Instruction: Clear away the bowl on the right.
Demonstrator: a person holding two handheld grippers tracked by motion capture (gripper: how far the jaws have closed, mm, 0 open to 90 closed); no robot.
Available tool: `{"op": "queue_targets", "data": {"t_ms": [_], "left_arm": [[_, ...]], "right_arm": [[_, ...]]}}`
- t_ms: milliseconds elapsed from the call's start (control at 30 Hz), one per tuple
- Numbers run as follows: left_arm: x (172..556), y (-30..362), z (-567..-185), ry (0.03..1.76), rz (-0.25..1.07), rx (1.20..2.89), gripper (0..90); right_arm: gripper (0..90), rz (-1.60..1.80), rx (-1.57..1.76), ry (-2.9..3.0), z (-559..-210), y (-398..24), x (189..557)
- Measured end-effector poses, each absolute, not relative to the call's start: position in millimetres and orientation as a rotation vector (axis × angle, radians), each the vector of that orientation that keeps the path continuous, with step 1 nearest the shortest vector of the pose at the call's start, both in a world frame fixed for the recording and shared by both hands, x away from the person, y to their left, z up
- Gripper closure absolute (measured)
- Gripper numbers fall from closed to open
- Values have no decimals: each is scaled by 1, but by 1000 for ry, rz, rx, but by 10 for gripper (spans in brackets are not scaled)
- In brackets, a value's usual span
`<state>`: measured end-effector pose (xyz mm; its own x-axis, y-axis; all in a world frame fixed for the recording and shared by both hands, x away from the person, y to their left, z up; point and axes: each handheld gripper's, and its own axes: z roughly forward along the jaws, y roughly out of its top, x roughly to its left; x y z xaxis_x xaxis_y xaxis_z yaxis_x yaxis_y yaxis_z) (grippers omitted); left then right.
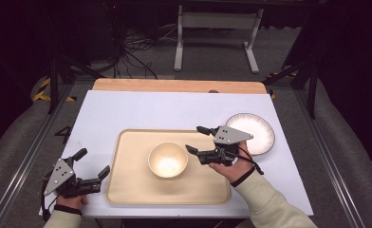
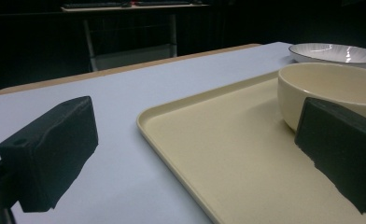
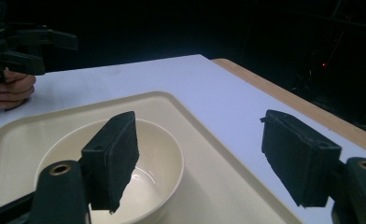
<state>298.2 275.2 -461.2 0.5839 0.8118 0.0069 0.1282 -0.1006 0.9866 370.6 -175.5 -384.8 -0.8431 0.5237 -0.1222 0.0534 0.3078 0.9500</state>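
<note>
My right claw (image 1: 197,138) hangs over the right part of the tray (image 1: 127,190), just beside the bowl (image 1: 168,159), with its jaws spread wide and nothing pressed between them. In the right gripper view one jaw stands in front of the bowl's near rim and the other stands over the tray's edge and the bare table (image 3: 181,79) beyond it; neither pad touches the bowl. The bowl, cream and upright, sits near the middle of the tray. The tray lies on the white table top toward the near edge, at about the middle of that edge. My left claw (image 1: 93,163) rests near the near left corner of the table, just beside the tray's left rim, jaws spread and holding nothing. In the left gripper view its jaws frame the tray's corner, with the bowl behind the right-hand jaw. A white plate (image 1: 262,130) lies on the table near the right edge, apart from the tray, behind my right hand (image 1: 231,167).
</note>
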Motion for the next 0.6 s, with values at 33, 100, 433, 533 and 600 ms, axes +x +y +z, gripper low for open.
{"op": "queue_targets", "data": {"t_ms": [33,100,433,533,600], "left_arm": [[298,275,-461,811,697,1592,2],[298,275,-461,811,699,1592,2],[298,276,-461,818,693,1585,2],[298,276,-461,819,694,1581,2],[298,276,-461,818,694,1582,2]], "right_arm": [[264,1556,503,2157,-385,-177,369],[251,1576,501,2131,-384,-181,368],[238,1608,520,2064,-381,-201,361],[238,1618,527,2054,-380,-209,360],[238,1609,534,2045,-380,-217,358]]}}
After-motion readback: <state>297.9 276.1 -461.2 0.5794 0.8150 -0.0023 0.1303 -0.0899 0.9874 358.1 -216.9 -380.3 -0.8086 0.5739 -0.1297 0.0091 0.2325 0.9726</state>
